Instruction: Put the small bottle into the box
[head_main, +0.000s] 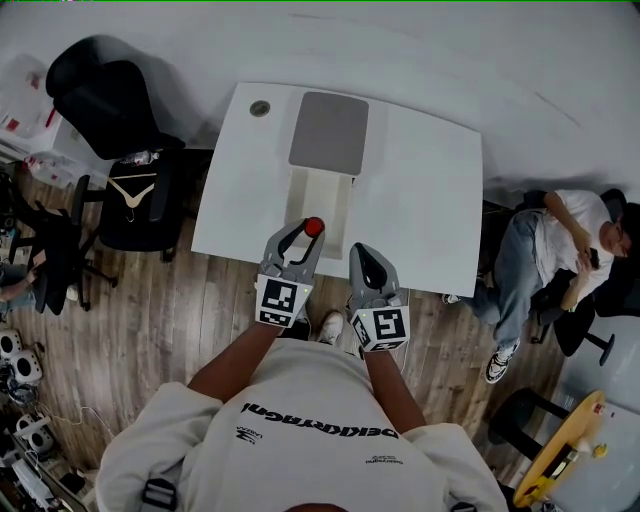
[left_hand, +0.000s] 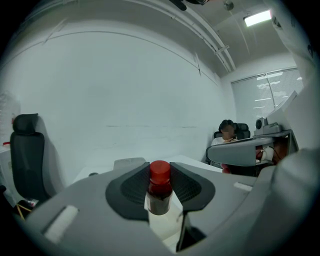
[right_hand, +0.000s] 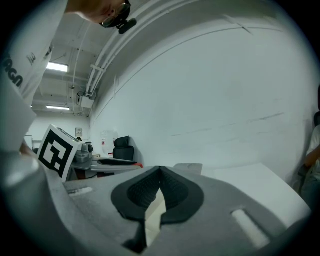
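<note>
My left gripper (head_main: 308, 232) is shut on the small bottle (head_main: 313, 226), a dark bottle with a red cap (left_hand: 160, 171); in the left gripper view the black pads (left_hand: 134, 188) press on both its sides and it stands upright. It hangs over the open white box (head_main: 322, 205), whose grey lid (head_main: 330, 132) stands open at the far side. My right gripper (head_main: 367, 262) is just right of the box, near the table's front edge, its jaws closed tip to tip with nothing between them (right_hand: 159, 176).
The white table (head_main: 425, 200) has a round grommet (head_main: 260, 108) at its far left. A black office chair (head_main: 115, 130) stands left of the table. A seated person (head_main: 560, 250) is at the right. A wooden floor lies below.
</note>
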